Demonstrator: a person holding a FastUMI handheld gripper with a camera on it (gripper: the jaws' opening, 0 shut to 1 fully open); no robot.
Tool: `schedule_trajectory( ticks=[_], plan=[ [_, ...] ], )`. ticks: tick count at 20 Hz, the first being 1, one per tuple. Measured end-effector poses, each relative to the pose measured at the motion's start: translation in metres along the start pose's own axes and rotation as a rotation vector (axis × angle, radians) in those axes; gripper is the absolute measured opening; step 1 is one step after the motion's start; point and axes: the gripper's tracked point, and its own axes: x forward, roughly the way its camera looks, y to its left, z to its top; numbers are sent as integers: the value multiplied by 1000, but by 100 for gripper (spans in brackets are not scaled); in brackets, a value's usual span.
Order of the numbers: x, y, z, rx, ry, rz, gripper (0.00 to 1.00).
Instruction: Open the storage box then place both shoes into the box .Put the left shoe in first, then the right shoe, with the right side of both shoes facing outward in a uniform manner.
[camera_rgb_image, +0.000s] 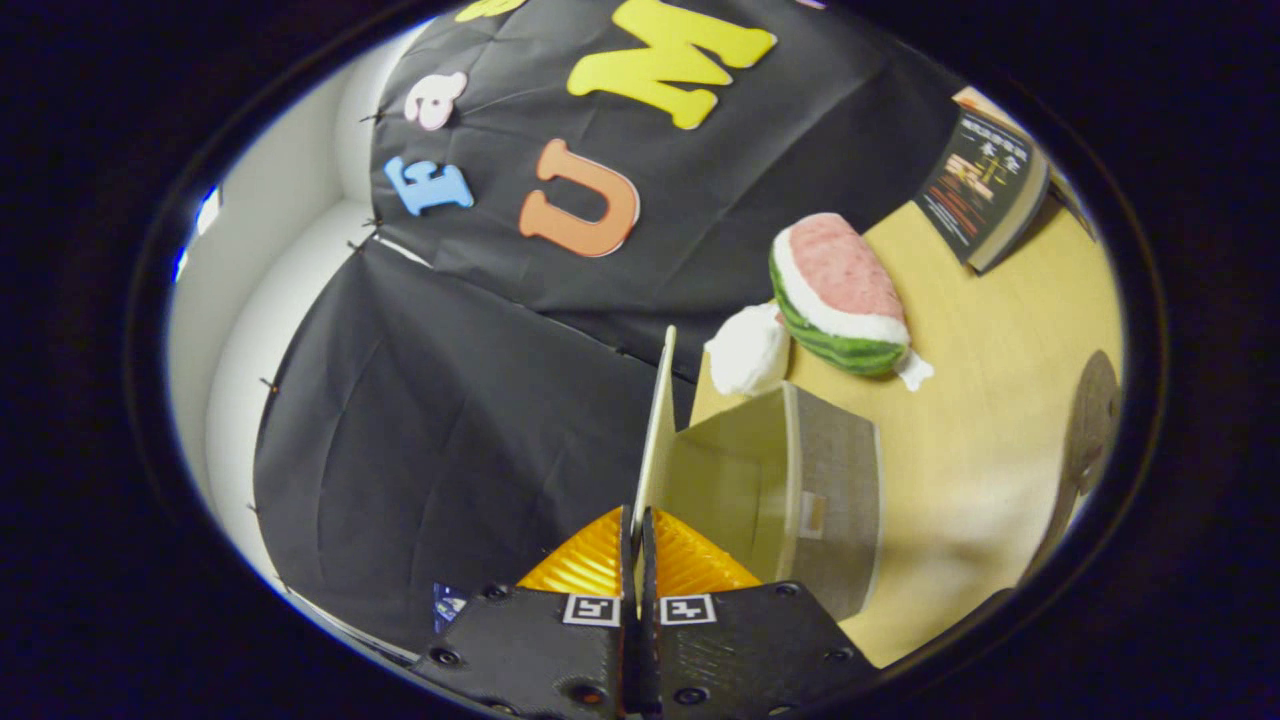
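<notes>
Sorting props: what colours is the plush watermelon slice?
Watermelon slice: pink flesh, white band, green striped rind; gripper view.

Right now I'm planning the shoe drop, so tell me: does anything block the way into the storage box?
Nothing visible does. The tool is shut on the box's lid, holding it up edge-on, and the storage box just ahead gapes open. The watermelon plush lies beyond it on the table, apart.

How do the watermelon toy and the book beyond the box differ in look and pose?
The watermelon toy is rounded and soft-looking, green rind with pink flesh; the book is flat, dark and hard-edged. The toy sits just past the box; the book lies farther off. Both rest on the table. The tool is shut on the box lid.
</notes>
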Motion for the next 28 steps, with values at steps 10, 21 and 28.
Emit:
schedule_trajectory(
  ticks=[10,21,28],
  plan=[
    [80,89,-26,-230,42,3,1],
    [146,118,-66,-399,84,-42,51],
    [124,98,-34,-525,-38,-178,89]
  ],
)
